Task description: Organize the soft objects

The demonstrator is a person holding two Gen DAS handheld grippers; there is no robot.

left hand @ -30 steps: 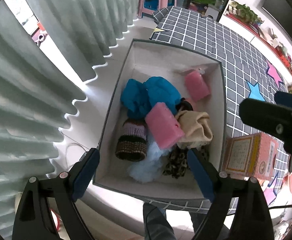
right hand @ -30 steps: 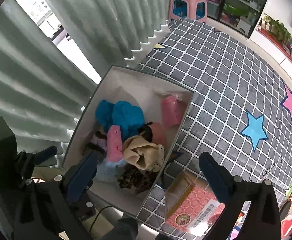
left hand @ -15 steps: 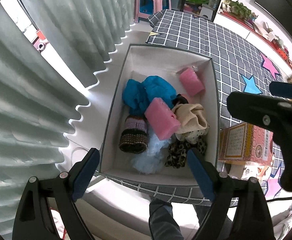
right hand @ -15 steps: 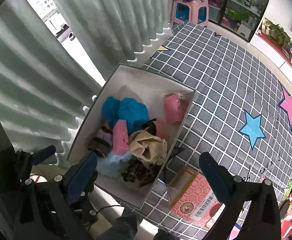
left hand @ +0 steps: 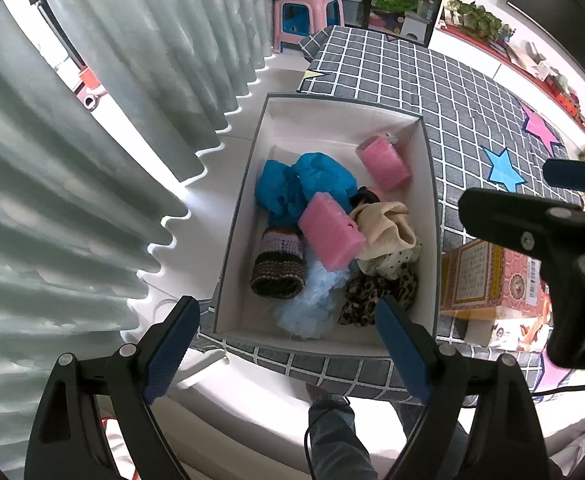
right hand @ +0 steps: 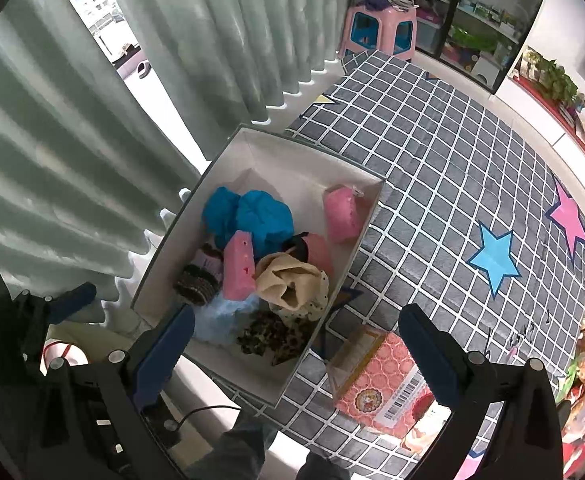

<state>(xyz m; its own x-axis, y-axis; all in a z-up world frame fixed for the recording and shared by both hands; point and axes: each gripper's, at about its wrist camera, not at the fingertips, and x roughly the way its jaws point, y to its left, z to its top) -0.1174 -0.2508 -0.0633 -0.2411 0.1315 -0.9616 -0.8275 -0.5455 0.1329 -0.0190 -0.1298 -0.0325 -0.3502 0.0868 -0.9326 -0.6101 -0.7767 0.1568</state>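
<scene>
Curtain (left hand: 92, 160) hard left, then the white box (left hand: 248, 200) sitting at the near left edge of the checked mat (left hand: 452, 92) — soft items (left hand: 324, 232) heaped toward its near end, bare floor at the far end. Left gripper (left hand: 288, 344) above the box's near rim, jaws wide apart, holding nothing; right gripper (right hand: 296, 348) likewise spread and empty. Pink carton (right hand: 376, 380) just right of the box — beyond it, open mat.

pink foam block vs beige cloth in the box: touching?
Touching. Left wrist view: the pink foam block lies with its right edge against the beige cloth, no gap showing; both sit piled in the white box.
</scene>
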